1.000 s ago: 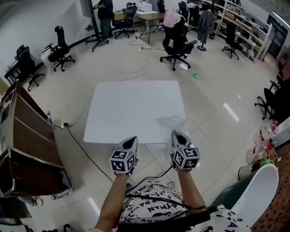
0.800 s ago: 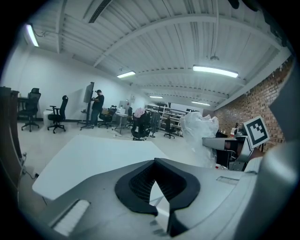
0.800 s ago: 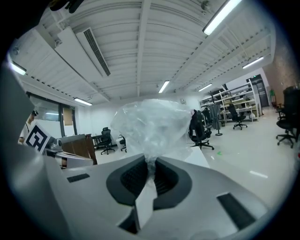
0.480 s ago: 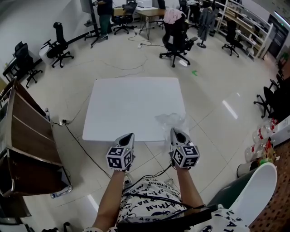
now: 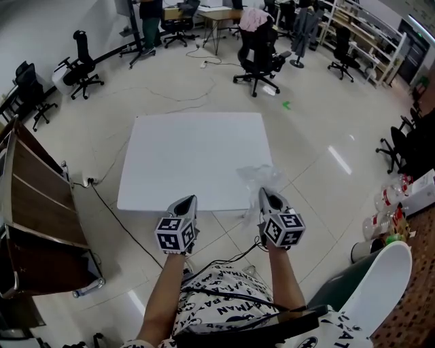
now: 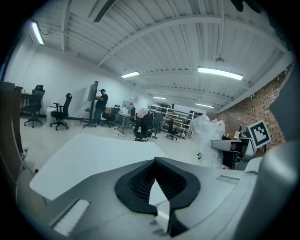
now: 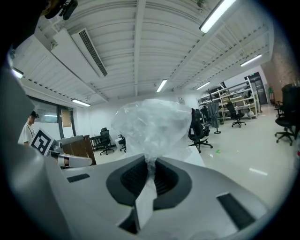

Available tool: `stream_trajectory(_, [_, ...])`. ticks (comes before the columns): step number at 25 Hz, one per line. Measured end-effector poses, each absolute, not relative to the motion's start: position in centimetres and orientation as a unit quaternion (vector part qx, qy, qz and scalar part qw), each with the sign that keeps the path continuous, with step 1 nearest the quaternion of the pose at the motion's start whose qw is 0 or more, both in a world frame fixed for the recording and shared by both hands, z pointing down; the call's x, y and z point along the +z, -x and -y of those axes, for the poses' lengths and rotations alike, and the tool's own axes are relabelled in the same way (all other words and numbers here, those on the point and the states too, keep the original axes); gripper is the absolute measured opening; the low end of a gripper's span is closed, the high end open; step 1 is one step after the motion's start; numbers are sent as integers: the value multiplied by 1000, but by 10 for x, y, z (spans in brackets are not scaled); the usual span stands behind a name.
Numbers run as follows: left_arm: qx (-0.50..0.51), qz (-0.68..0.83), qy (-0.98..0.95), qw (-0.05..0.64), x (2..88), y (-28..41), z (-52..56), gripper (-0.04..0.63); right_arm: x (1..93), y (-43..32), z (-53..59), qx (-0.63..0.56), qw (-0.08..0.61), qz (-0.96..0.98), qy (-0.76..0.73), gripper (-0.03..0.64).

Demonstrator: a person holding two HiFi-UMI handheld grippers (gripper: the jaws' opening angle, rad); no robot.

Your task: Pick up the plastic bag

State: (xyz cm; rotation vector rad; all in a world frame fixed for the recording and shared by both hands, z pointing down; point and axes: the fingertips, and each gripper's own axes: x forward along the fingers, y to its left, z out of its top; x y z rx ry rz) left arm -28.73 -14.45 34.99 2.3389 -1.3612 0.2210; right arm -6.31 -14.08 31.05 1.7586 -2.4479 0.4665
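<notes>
A crumpled clear plastic bag [image 5: 255, 178] stands up over the near right corner of the white table [image 5: 194, 160]. My right gripper [image 5: 266, 193] is shut on the bag's lower end. In the right gripper view the bag [image 7: 150, 123] billows up out of the closed pads of the gripper [image 7: 149, 162]. My left gripper [image 5: 189, 199] hovers at the table's near edge, shut and holding nothing. In the left gripper view its tips [image 6: 155, 161] meet over the table top [image 6: 89, 157], and the bag [image 6: 206, 128] shows off to the right.
A wooden shelf unit [image 5: 30, 204] stands to the left, with a black cable [image 5: 126, 228] running across the floor from it. Office chairs [image 5: 257, 47] and a standing person [image 5: 149, 17] are beyond the table. A white chair back [image 5: 380, 289] and bottles [image 5: 391, 221] are at the right.
The right gripper has kept its hold on the bag throughout. The left gripper has drifted a little to the left along the table's near edge. The head view has shifted slightly.
</notes>
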Motion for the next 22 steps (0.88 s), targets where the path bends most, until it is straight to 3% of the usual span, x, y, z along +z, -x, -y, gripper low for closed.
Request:
stream_trajectory(7, [80, 490, -841, 217, 351, 282, 148, 2, 309, 45, 149, 140, 66, 796, -585, 12])
stream_trajectory(14, [86, 494, -836, 222, 359, 292, 152, 2, 273, -26, 189, 106, 91, 793, -593, 12])
stream_trajectory(22, [93, 503, -826, 238, 370, 296, 152, 2, 210, -32, 277, -9, 148, 835, -529, 12])
